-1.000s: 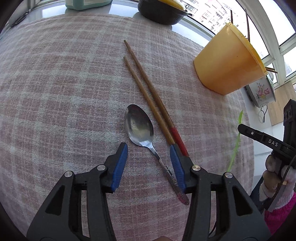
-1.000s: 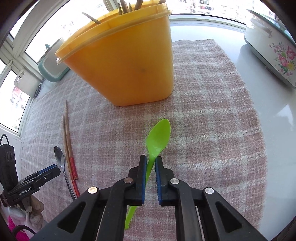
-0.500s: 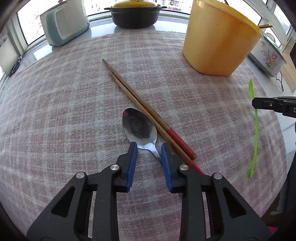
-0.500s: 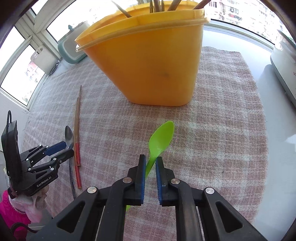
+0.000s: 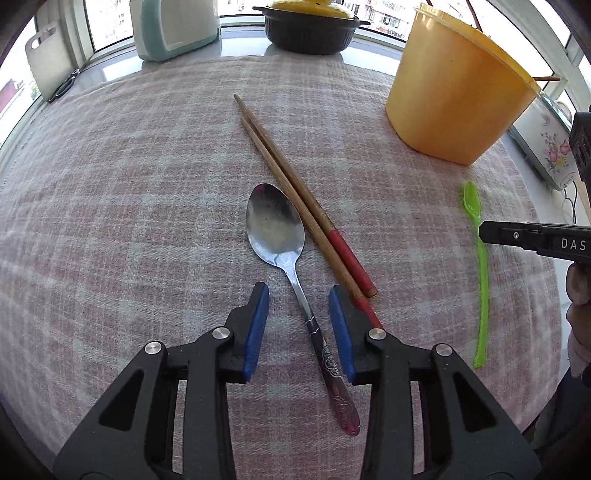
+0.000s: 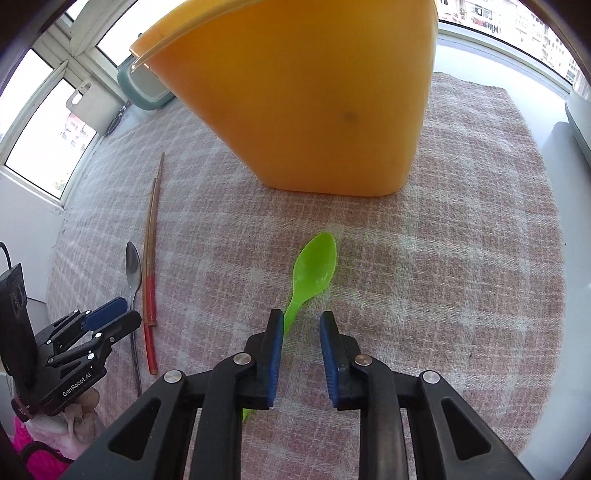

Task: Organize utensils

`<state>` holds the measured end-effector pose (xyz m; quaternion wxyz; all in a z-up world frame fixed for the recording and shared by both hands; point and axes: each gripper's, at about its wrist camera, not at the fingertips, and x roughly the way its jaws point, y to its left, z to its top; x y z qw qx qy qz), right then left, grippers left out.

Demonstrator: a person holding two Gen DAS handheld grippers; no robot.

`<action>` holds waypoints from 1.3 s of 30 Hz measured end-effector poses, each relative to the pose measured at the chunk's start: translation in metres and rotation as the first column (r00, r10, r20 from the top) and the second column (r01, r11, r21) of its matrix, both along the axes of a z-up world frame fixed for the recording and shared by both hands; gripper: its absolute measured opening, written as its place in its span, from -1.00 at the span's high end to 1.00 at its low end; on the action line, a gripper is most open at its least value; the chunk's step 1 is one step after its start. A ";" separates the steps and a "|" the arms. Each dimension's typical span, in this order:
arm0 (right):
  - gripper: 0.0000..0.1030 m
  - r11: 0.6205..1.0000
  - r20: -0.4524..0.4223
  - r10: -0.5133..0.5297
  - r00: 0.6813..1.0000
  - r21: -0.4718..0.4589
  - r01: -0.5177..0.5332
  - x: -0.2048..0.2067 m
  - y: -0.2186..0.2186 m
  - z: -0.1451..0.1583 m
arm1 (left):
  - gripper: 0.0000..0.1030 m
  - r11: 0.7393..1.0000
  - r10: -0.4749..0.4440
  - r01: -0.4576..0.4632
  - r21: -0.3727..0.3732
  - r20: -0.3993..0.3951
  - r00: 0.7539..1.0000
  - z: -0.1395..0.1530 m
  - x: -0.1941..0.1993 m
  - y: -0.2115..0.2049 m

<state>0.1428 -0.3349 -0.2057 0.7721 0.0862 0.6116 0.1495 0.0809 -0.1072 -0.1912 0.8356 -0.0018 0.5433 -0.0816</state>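
A metal spoon [image 5: 275, 225] lies on the pink checked cloth [image 5: 129, 206], its handle between the blue pads of my open left gripper [image 5: 298, 295], untouched. Two wooden chopsticks with red ends [image 5: 295, 192] lie just right of it. A green plastic spoon [image 6: 314, 269] lies flat in front of the yellow utensil tub [image 6: 306, 103]; it also shows in the left wrist view [image 5: 480, 266]. My right gripper [image 6: 301, 321] is open over its handle, which passes under the left finger. The left gripper also shows in the right wrist view [image 6: 107, 314].
The yellow tub [image 5: 454, 92] holds several sticks. A black pot with a yellow lid [image 5: 314, 26] and a teal appliance [image 5: 173, 26] stand on the far sill. A floral cooker [image 5: 550, 147] sits to the right, past the cloth's edge.
My right gripper has opened and the green spoon now lies loose on the cloth, nearer the tub. My left gripper has opened wider around the metal spoon's handle.
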 end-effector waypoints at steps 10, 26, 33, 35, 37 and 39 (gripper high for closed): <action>0.52 0.993 0.020 0.097 0.995 -0.063 -0.095 -0.008 0.026 -0.001 | 0.89 0.992 -0.118 0.120 0.027 -0.063 0.991 -0.004 0.004 0.027; 0.60 0.997 -0.109 -0.008 0.994 0.078 0.017 0.005 -0.004 -0.008 | 0.81 0.993 -0.113 0.116 0.028 -0.086 0.990 -0.014 0.019 0.026; 0.84 0.999 -0.081 -0.042 0.996 0.021 0.043 0.010 0.010 -0.007 | 0.94 0.992 -0.076 0.063 -0.113 -0.111 0.991 -0.015 0.030 0.053; 0.85 0.998 -0.077 -0.052 0.996 0.017 0.053 0.008 0.010 -0.007 | 0.94 0.986 -0.059 0.040 -0.160 -0.113 0.992 -0.014 0.031 0.059; 0.86 0.997 -0.071 -0.075 0.995 0.026 0.077 0.005 0.009 -0.005 | 0.95 0.979 -0.046 0.023 -0.202 -0.110 0.993 -0.011 0.031 0.066; 0.87 0.995 -0.042 -0.092 0.995 0.031 0.093 -0.002 0.009 0.001 | 0.95 0.971 -0.039 0.014 -0.238 -0.100 0.994 -0.005 0.031 0.071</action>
